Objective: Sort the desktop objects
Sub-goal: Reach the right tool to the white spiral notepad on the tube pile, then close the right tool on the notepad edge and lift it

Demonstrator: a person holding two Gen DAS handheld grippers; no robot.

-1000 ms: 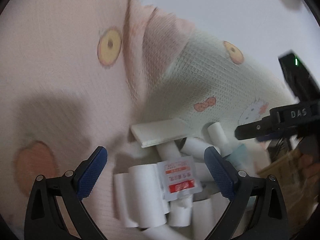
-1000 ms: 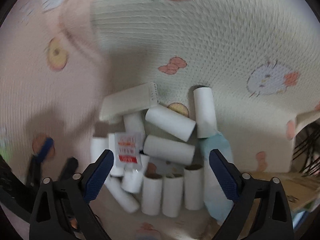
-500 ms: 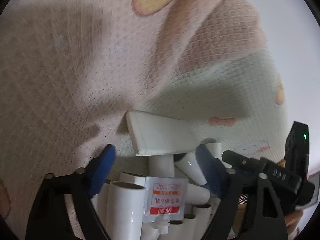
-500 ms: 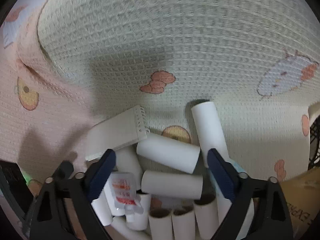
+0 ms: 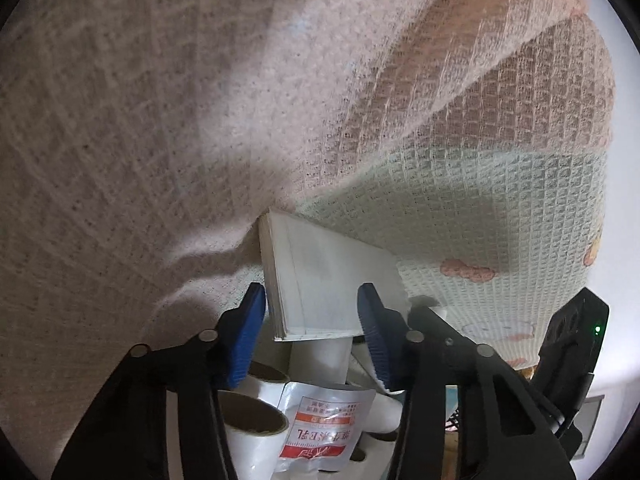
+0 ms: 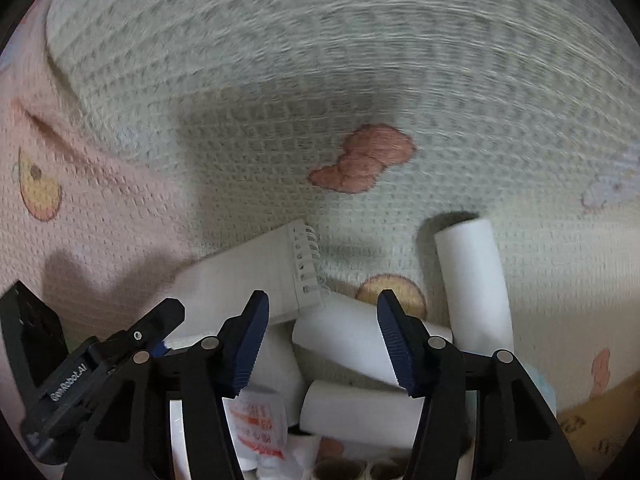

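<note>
A pile of white paper rolls [image 6: 344, 340] lies on a pink and green waffle blanket [image 5: 200, 120]. A white spiral notepad [image 5: 328, 280] rests on the pile's far side, seen also as the notepad [image 6: 256, 280] in the right wrist view. A sachet with a red label [image 5: 320, 436] lies on top of the rolls. My left gripper [image 5: 312, 336] is closing, its blue pads either side of the notepad's near edge and not pressing on it. My right gripper [image 6: 322, 340] is closing too, with a slanted roll between its pads and no contact visible.
One roll [image 6: 472, 280] lies apart at the pile's right side. The other gripper's black body shows at each view's edge: the right one [image 5: 568, 360] and the left one [image 6: 100, 360]. A pale blue packet [image 6: 540, 384] and brown cardboard [image 6: 592, 420] lie at the lower right.
Both grippers have come down close over the pile and their jaws have narrowed. The left view has rolled, and the notepad now sits between its pads.
</note>
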